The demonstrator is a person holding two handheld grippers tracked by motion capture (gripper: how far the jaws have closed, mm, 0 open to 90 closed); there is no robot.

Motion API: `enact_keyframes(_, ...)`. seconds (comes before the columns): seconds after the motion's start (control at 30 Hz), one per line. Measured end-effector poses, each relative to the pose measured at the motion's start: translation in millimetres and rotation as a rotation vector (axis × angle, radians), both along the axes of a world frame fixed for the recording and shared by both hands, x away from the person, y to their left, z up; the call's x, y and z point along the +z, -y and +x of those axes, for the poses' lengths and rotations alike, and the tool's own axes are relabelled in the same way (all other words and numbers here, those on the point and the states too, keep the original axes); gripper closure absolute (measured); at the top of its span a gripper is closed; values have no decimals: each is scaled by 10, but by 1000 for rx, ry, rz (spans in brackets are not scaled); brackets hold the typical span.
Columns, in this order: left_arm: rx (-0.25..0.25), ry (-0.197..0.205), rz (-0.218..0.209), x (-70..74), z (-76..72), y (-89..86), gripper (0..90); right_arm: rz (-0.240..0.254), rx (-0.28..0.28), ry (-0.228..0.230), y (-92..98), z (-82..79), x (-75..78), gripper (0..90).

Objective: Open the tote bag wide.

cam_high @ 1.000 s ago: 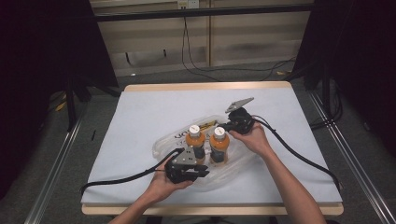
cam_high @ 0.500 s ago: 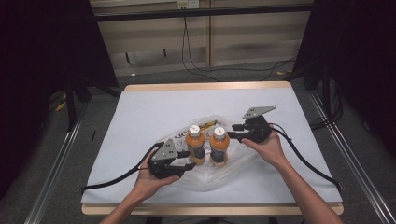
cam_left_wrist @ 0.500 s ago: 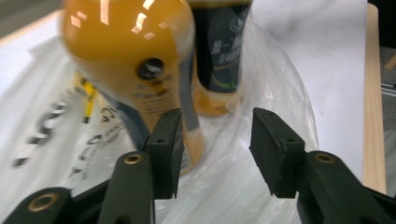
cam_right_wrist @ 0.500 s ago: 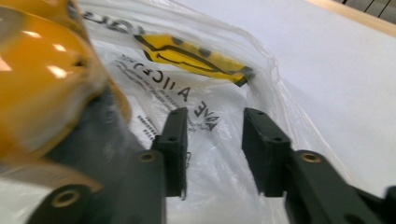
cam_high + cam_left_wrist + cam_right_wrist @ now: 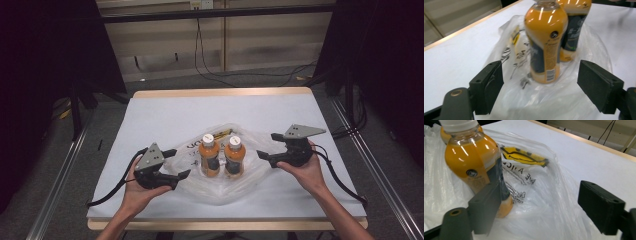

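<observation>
Two orange juice bottles (image 5: 209,155) (image 5: 233,155) with white caps stand upright side by side on a flattened clear plastic bag (image 5: 250,172) with printing and a yellow mark, mid-table. My left gripper (image 5: 177,163) sits left of the bag, open, jaws wide and pointing toward the bottles. The left gripper view shows the nearer bottle (image 5: 546,42) beyond the open jaws, the other bottle (image 5: 572,27) behind it. My right gripper (image 5: 267,146) rests at the bag's right edge, open, nothing between its jaws. In the right gripper view a bottle (image 5: 477,165) stands behind the left jaw and the bag (image 5: 544,205) spreads below.
The white-covered table (image 5: 165,115) has a wooden rim; bare surface lies around the bag on all sides. Black cables trail from both grippers off the left and right edges. Metal rails run along both sides of the table.
Both grippers have drawn apart from the bottles, the left moving left and the right moving right. The bottles and bag have stayed in place.
</observation>
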State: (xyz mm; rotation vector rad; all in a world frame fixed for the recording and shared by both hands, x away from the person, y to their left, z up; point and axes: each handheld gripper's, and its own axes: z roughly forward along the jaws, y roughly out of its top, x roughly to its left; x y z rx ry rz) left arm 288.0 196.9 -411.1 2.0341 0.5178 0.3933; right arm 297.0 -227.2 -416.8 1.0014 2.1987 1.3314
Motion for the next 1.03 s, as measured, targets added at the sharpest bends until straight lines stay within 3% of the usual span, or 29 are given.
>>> enact_keyframes(0.27, 99, 11, -20, 22, -61, -306, 102, 34, -30, 7, 195, -212, -24, 116)
enact_keyframes(0.37, 146, 18, -48, 24, -102, -443, 94, 50, -57, 25, 299, -297, -20, 103)
enact_keyframes(0.47, 178, 10, -34, -42, -141, -540, 84, 68, -88, 28, 402, -396, -11, 100)
enact_keyframes(0.57, 211, -21, -2, -150, -178, -609, 74, 74, -117, 36, 480, -518, -14, 101)
enact_keyframes(0.77, 286, -78, -50, -265, -279, -799, 70, 112, -171, 49, 626, -729, -73, 78)
enact_keyframes(0.83, 310, -83, -46, -311, -341, -863, 50, 101, -188, 51, 676, -780, -116, 71)
enact_keyframes(1.03, 303, -126, -67, -377, -519, -1002, 44, 115, -242, 46, 779, -966, -204, 59)
